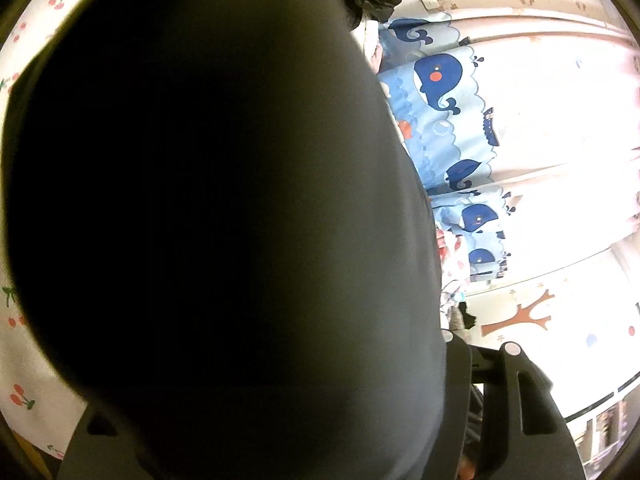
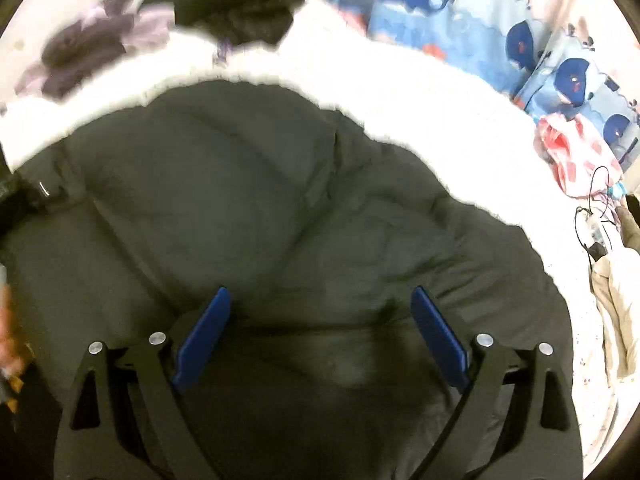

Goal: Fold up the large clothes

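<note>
Right gripper [image 2: 320, 336]: seen from its own wrist view, jaws spread wide, blue flat pads [image 2: 206, 336] at 7 and 5 o'clock; nothing is clamped between them, only dark cloth lies beneath the gap.
Dark jacket [image 2: 280, 220]: spread flat under the right gripper, filling the middle of that view from 6 up toward 12 o'clock; padded, matte, dark grey-green, quilted into soft puffy channels with shallow creases.
Left gripper: in its own view mostly hidden; only one black finger arm [image 1: 520, 396] with a silver rivet is seen at 5 o'clock. How far the jaws stand apart can't be told, nor whether anything is pinched.
Left view only: the same dark jacket [image 1: 220, 220] is draped right over the lens, a smooth blurred black mass from 6 to 12 o'clock.
White bedding [image 2: 400, 92]: fuzzy, bright, blown out; it rings the jacket from 9 through 3 o'clock in the right view.
Cherry-print sheet [image 1: 18, 360]: shown only at the left view's 8 to 10 o'clock edge.
Whale-print fabric [image 2: 460, 12]: light blue with navy whales, at 1 o'clock in the right view, 2 o'clock in the left.
Far clothes pile [image 2: 236, 8]: black and purple heap at 11 o'clock, right view only.
Tree sticker [image 1: 520, 316]: brown, on the wall at 4 o'clock, left view only.
</note>
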The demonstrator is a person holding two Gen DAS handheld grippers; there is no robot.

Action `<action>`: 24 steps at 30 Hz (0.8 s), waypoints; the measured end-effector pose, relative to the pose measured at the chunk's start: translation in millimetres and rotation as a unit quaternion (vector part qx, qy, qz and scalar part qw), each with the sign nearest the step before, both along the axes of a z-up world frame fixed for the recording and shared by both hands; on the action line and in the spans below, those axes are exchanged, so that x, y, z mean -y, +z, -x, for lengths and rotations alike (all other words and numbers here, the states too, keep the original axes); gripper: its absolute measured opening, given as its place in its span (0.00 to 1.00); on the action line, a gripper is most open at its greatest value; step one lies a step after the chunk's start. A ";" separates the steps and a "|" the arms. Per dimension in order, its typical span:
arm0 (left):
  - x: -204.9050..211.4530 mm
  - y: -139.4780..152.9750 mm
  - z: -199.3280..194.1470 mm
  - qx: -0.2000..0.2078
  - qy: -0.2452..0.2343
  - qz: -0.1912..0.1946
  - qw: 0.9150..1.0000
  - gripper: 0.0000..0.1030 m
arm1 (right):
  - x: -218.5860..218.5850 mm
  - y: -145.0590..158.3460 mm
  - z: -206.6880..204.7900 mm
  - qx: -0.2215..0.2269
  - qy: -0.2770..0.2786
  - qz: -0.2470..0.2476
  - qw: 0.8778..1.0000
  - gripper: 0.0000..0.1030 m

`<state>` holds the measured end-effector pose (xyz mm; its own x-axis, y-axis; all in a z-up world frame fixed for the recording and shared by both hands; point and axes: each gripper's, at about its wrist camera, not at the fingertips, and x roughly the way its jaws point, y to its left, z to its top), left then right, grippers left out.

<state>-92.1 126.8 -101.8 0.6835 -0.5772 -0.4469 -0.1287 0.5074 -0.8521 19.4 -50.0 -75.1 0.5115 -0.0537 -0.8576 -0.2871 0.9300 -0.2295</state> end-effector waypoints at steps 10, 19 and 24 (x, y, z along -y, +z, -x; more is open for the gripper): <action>87.1 111.6 28.0 0.131 -0.034 -0.198 0.971 0.46 | 4.8 -19.3 12.1 0.011 0.008 -0.021 1.000 0.91; 303.5 189.9 53.0 0.246 -0.185 -0.468 0.828 0.46 | 194.3 43.1 34.4 -0.006 -0.120 -0.486 0.866 0.91; 440.9 127.0 69.6 0.244 -0.303 -0.584 0.712 0.61 | 314.6 45.0 60.2 -0.010 -0.157 -0.624 0.766 0.93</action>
